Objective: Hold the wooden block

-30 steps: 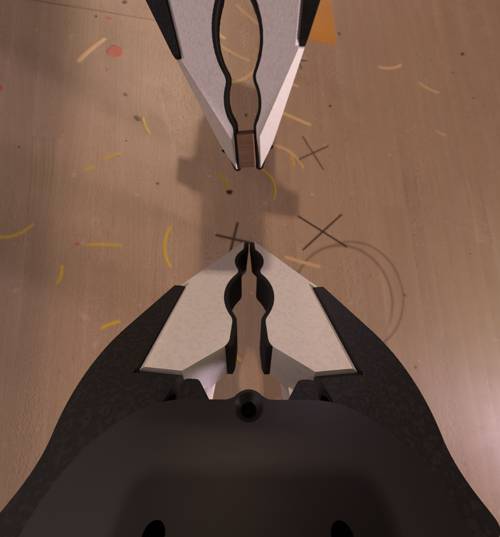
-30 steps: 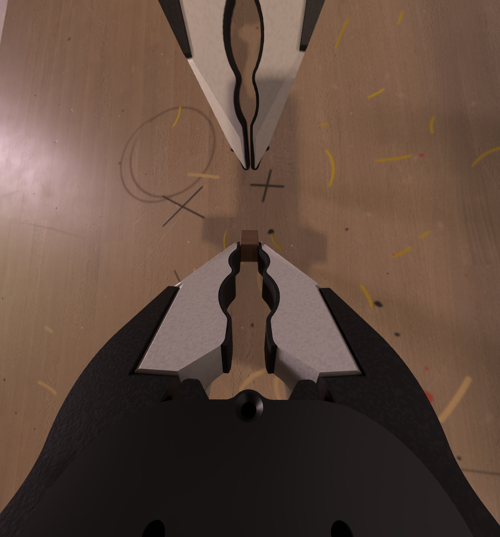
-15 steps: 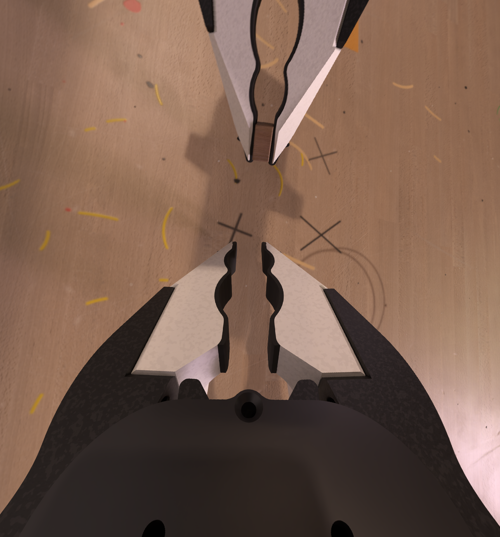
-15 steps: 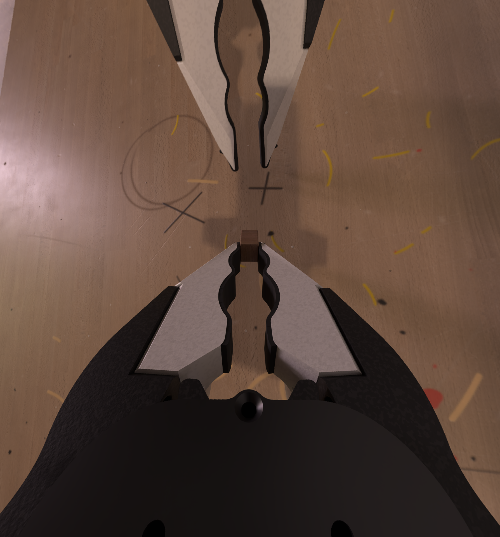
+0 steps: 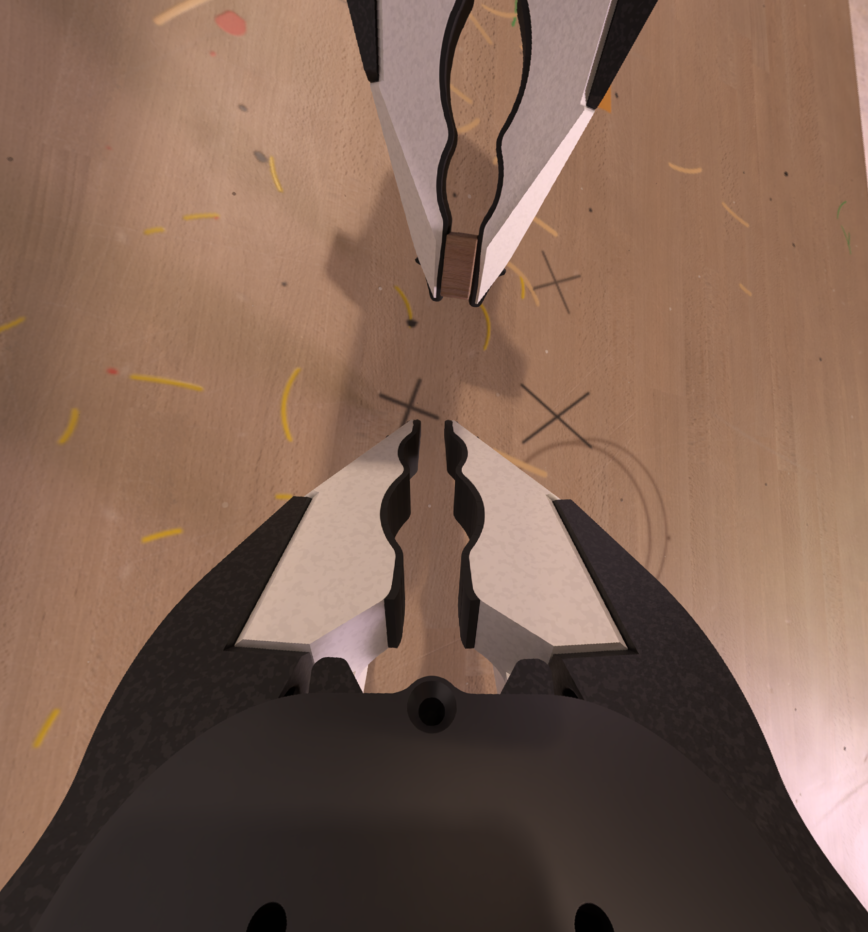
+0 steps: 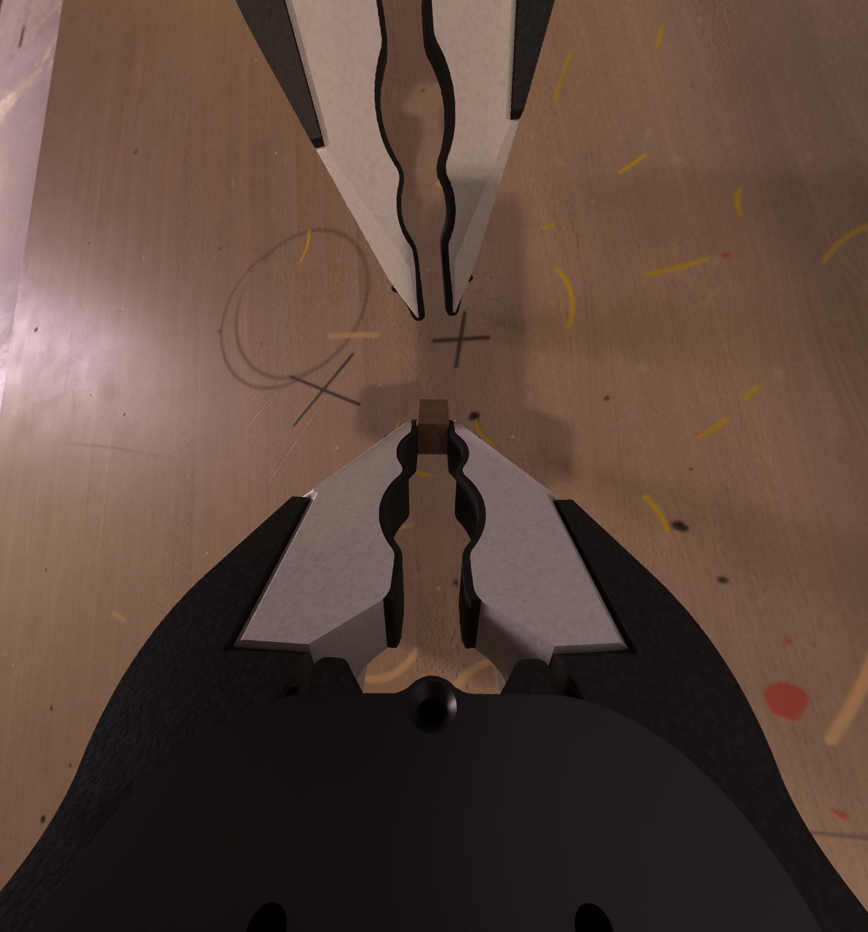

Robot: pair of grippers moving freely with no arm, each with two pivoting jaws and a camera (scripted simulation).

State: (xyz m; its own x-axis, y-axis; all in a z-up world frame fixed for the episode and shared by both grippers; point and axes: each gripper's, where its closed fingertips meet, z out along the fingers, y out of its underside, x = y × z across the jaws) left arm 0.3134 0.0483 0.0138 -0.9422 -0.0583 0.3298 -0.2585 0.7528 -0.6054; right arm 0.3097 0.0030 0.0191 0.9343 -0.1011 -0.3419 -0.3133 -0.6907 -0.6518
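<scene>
Right claw (image 6: 432, 428) has the wooden block (image 6: 432, 433) pinched right at its fingertips, closed down snug on both sides of it, with the block's far end poking out a bit past the tips. From the left wrist view you can see the same thing head-on: right claw (image 5: 456, 297) coming in from the top, small brown block (image 5: 457, 270) wedged between the two tips, held up off the bench (image 5: 144, 302) since its shadow falls on the wood below and to the left. Left claw (image 5: 432, 426) is parted a little, a narrow gap between the fingertips, and it's got nothing in it. In the right wrist view it shows up at the top as the left claw (image 6: 434, 310), tips pointing straight back at the block with a clear stretch of bench (image 6: 144, 454) between them, so the two claws face each other nose to nose but aren't touching. Bench is a light wood top with yellow squiggles all over, a few red blobs (image 6: 786, 700), a few black X marks (image 5: 555, 417) and a scribbled dark circle (image 6: 296, 310) off to one side. One X (image 6: 459, 339) sits on the wood just under the left claw's tips.
</scene>
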